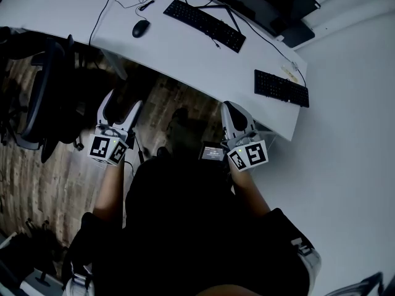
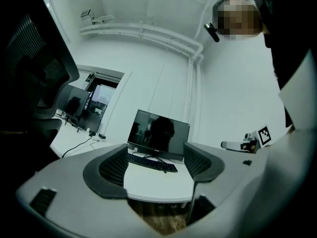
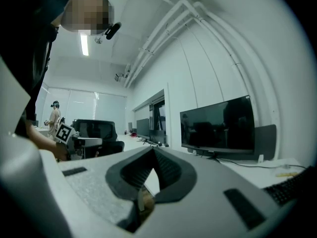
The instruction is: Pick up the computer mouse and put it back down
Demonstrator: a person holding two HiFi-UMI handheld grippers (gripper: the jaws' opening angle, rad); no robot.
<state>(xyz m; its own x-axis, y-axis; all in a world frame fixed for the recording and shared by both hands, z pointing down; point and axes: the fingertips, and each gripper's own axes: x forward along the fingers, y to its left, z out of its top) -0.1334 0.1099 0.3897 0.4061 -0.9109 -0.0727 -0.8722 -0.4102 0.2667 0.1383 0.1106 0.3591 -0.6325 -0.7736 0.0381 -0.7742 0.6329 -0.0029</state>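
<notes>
Left gripper [image 2: 155, 158]: jaws stood wide apart with nothing between them, held low, short of the desk edge.
Right gripper [image 3: 154, 151]: jaw tips met, clamping nothing.
Computer mouse [image 1: 141, 28]: lay on the white desk [image 1: 179, 51], left of the black keyboard [image 1: 203, 23], well apart from both grippers.

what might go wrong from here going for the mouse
1. The mouse sits far back on the desk, while the left tool and right tool are held short of its front edge: a long reach that may clip the edge.
2. The right tool's jaws are together; it must open first.
3. A thin cable loops behind the mouse and may drag when lifted.
</notes>
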